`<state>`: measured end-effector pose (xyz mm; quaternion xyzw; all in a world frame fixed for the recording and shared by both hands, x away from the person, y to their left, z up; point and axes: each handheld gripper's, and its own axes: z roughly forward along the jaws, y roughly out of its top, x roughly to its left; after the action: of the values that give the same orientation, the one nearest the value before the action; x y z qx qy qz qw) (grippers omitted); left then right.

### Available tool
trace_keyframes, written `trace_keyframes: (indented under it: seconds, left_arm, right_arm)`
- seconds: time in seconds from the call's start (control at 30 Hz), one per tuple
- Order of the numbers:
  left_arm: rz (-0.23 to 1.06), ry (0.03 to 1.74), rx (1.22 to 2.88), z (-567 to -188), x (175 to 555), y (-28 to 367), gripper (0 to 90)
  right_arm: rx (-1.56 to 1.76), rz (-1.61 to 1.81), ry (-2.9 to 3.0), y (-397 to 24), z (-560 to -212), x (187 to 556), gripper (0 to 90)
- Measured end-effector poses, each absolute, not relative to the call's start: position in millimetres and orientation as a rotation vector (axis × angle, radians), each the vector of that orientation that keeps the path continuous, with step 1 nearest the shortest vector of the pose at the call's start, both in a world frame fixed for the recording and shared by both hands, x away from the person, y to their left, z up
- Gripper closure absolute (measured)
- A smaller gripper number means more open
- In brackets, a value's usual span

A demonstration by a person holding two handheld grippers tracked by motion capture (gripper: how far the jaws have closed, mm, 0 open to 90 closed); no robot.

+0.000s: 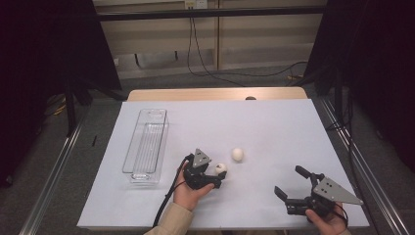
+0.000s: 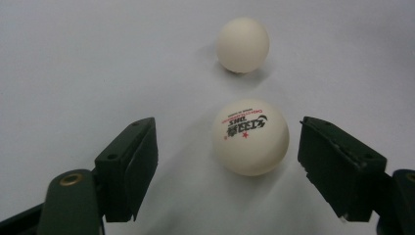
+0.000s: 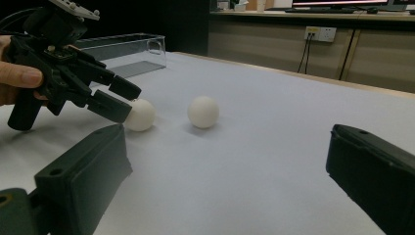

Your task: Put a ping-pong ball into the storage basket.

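My left claw [image 2: 227, 161] straddles the printed ball [image 2: 250, 137], jaws apart, not touching it. The plain ball [image 2: 243, 44] lies just beyond the printed one. My right claw [image 1: 289, 185], well apart from it, gapes empty.

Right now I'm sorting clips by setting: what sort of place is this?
Probably an indoor lab or workshop recording station: a white-covered table ringed by black curtains, a wall power socket with trailing black cables, and a monitor on a back counter.

The left gripper [image 1: 219, 177], held in the person's left hand [image 1: 188, 193], sits low with its jaws parted either side of the printed table-tennis ball [image 2: 250, 137], apparently not touching it. The right gripper [image 1: 288, 182], in the right hand [image 1: 327, 220], rests well right of that ball, jaws wide apart.
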<state>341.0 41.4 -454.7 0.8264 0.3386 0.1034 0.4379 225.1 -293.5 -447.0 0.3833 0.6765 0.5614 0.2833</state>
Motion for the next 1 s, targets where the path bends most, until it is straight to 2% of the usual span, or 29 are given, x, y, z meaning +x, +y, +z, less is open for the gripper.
trace_keyframes:
  seconds: [1.0]
  left_arm:
    - [0.229, 0.806, 2.075, -456.8, 343.0, 35.1, 34.4]
  right_arm:
    - [1.022, 1.494, 1.815, -294.7, -447.4, 225.5, 1.5]
